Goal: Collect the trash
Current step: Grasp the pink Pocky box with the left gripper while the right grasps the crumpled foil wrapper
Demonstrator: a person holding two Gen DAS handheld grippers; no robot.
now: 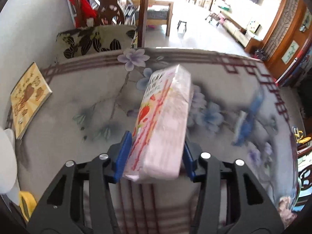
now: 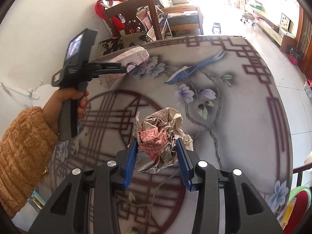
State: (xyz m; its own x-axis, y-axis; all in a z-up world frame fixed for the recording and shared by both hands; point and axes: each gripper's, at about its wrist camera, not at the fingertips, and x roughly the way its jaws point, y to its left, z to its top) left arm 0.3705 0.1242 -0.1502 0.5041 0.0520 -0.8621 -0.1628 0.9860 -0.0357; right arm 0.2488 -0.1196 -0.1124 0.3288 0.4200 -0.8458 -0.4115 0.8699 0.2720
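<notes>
My left gripper (image 1: 156, 154) clamps the low end of a pink snack box (image 1: 161, 120), which juts up and out over the worktop (image 1: 78, 101). My right gripper (image 2: 156, 156) is closed on a ball of crumpled paper (image 2: 161, 132), just above the worktop. The box is held far from its middle, so I judge a quick swing could lever it loose. The paper is soft and loose-edged; it might squash and slip, or shed a scrap
</notes>
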